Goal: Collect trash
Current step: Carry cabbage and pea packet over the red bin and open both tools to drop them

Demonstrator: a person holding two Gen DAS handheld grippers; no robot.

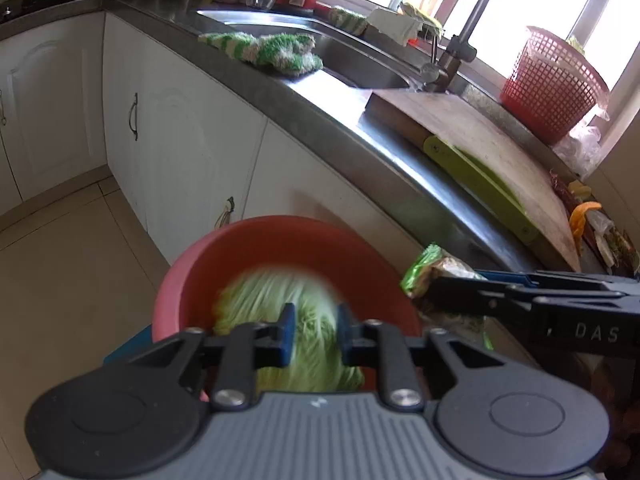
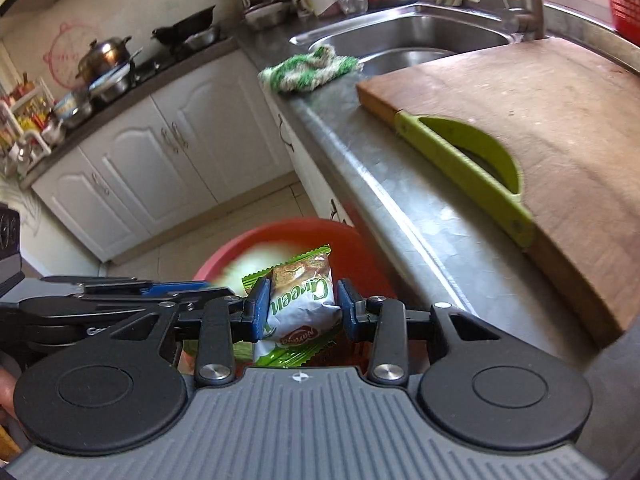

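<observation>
A: Where's the packet (image 2: 301,294)?
B: Over the red bin (image 2: 362,240), clamped in the right gripper (image 2: 301,312).
A: Left gripper (image 1: 313,334)?
B: Its jaws pinch a cabbage leaf (image 1: 280,300). Both are light and soft; mid-body grips suit.

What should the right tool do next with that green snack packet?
Probably open and drop it. The right tool grips the green snack packet directly above the red bin, beside the counter edge. The left tool, with cabbage leaves between its pads, is also over the bin, so keep the two apart.
</observation>
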